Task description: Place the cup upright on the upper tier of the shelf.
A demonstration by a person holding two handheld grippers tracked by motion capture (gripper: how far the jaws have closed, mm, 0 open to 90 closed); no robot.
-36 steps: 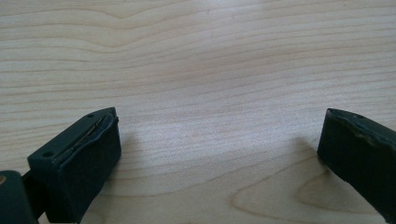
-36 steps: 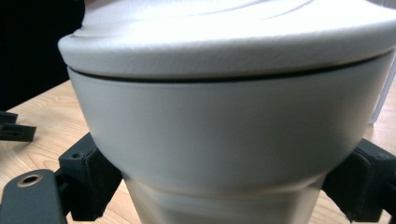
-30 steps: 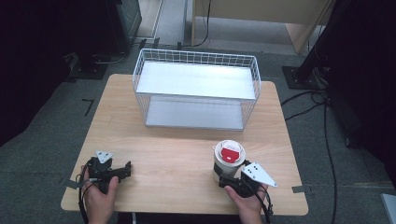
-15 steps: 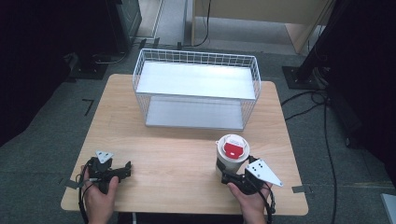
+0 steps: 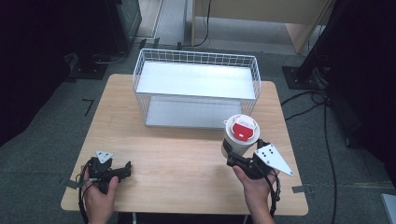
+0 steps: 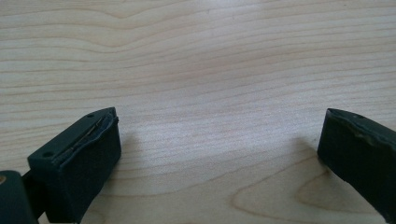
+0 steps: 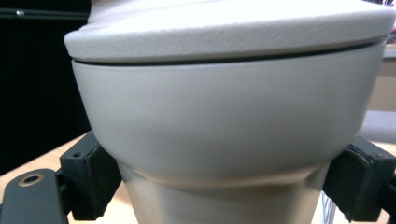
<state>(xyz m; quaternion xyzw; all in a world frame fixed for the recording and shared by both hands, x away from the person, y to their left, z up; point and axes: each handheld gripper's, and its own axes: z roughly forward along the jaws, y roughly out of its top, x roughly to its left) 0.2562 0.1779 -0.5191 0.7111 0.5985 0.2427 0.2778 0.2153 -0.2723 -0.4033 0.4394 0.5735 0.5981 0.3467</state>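
Observation:
A white lidded cup [image 5: 239, 137] with a red patch on its lid stands upright at the table's right side, just in front of the wire basket [image 5: 196, 60]. My right gripper [image 5: 232, 154] is shut on the cup's lower body; in the right gripper view the cup [image 7: 224, 116] sits between both black pads [image 7: 91, 179]. My left gripper [image 5: 122, 170] rests low over the front left of the wooden table [image 5: 177, 154], held in a hand. Its jaws stand wide apart over bare wood, with nothing between the pads [image 6: 79, 163].
The white wire basket stands at the back middle of the table and has a flat white floor. Black stands and cables [image 5: 322, 107] lie on the grey floor to the right. Bare wood lies between the two grippers.
My right gripper has carried the cup forward and a little to the right, closer to the basket's front right corner. The left gripper has stayed where it was.

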